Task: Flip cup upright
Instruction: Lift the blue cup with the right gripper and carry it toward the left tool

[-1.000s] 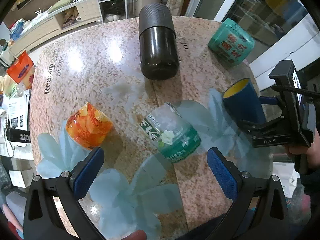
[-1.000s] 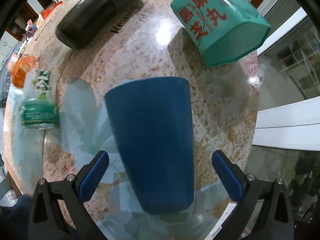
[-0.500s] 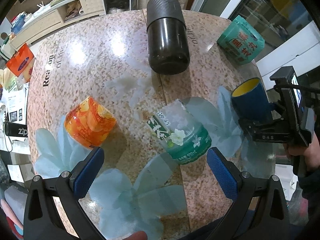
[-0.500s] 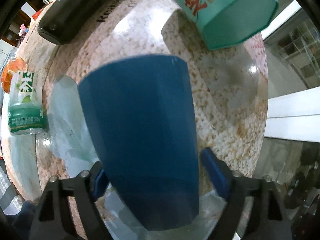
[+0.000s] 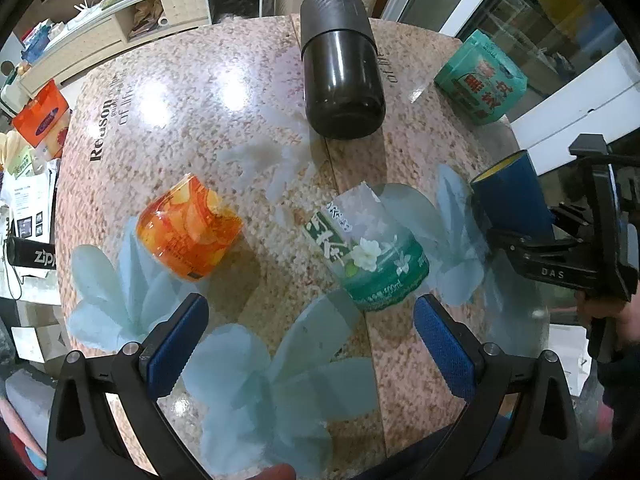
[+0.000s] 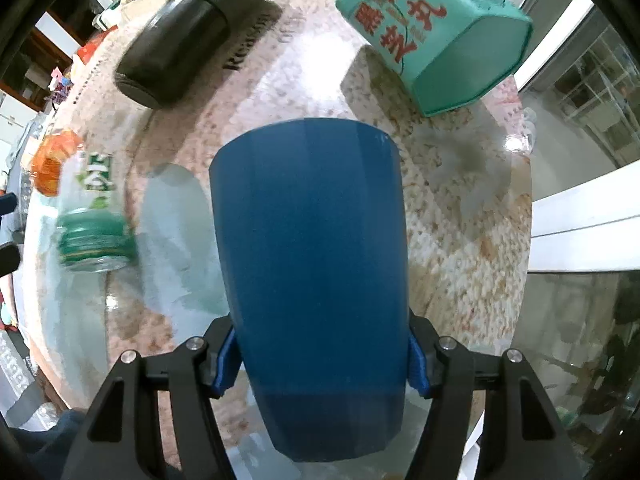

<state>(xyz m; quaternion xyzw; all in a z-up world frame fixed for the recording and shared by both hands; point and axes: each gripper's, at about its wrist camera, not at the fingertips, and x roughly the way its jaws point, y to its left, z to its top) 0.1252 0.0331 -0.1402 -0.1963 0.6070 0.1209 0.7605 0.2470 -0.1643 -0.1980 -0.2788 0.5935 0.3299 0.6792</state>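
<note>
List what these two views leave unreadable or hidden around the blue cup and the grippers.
- Cup mouth: right wrist view shows only its outer wall.
- Right gripper pads: mostly behind the cup there.
- Cup underside, table contact: hidden in both views; the left wrist view shows only a yellow rim sliver.
- Bottle: motion-blurred in the right wrist view, print unreadable.
- Left gripper: base cut by the bottom edge.

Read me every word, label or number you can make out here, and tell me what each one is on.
"Reason", smaller lines under it unreadable: table top.
"DAS": right gripper.
"500ml": green bottle; its white characters are unclear.
"zip", cut off: black item.
Red Chinese characters, not legible to me: teal pack.
</note>
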